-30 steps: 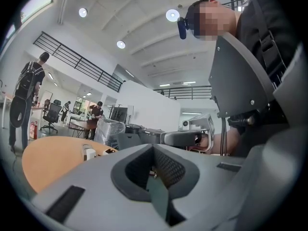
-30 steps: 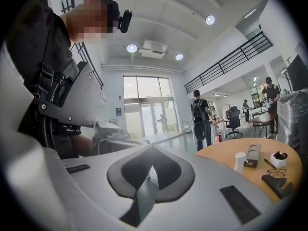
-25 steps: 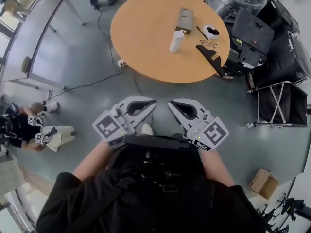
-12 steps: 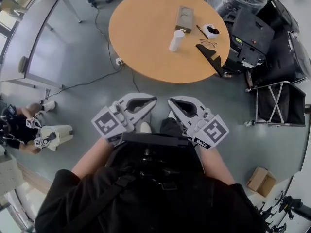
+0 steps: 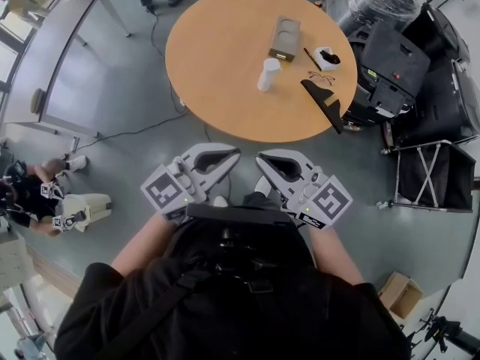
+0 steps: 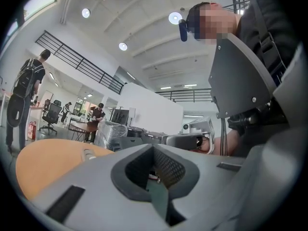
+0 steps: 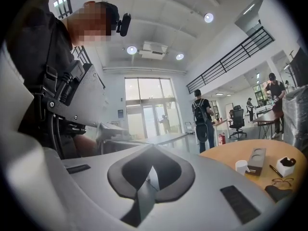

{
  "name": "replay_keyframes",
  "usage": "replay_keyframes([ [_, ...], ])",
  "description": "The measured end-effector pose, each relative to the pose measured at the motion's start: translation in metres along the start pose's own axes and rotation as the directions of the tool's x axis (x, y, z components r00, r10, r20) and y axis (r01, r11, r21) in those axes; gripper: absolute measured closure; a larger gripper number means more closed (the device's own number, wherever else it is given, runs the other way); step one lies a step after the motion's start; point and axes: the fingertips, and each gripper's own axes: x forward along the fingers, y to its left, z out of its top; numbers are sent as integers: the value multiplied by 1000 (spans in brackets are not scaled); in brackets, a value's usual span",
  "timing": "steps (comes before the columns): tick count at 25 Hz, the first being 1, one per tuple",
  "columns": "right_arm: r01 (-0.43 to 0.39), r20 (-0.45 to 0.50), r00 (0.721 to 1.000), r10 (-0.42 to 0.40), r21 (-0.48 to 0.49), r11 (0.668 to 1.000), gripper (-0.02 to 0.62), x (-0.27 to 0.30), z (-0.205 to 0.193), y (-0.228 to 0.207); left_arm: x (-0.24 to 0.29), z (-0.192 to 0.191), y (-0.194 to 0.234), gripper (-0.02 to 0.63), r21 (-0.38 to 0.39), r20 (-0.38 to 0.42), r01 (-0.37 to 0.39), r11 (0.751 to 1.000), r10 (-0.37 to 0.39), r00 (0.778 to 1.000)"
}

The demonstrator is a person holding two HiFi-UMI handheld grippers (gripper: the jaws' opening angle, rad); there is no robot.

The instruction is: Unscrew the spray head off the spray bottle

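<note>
A white upright bottle (image 5: 268,74) stands on the round wooden table (image 5: 217,66) ahead of me, and its spray head is too small to make out. It shows again at the right in the right gripper view as the white bottle (image 7: 241,166). My left gripper (image 5: 237,153) and right gripper (image 5: 259,158) are held side by side close to my chest, over the floor and well short of the table. Both are shut with nothing between the jaws. The left gripper (image 6: 154,146) and right gripper (image 7: 152,149) show the same in their own views.
On the table lie a grey box (image 5: 285,38), a small white dish (image 5: 327,55), glasses (image 5: 321,76) and a black object (image 5: 324,100). Black cases (image 5: 390,73) and a folding stand (image 5: 431,175) are at the right. A cable (image 5: 142,130) crosses the floor, and a person (image 5: 45,197) sits at the left.
I have moved toward the round table with both grippers, so the table sits nearer in the head view. Both grippers stay shut and side by side.
</note>
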Motion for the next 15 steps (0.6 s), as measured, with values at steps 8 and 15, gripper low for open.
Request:
replay_keyframes([
  [8,-51,4,999,51,12,999,589,-20,13,-80,75,9,33,603,6,-19,-38,999,38,999],
  [15,-88,4,996,88,-14,996,589,-45,22,-138,135,11,50,603,15,-37,-71,997,72,997],
])
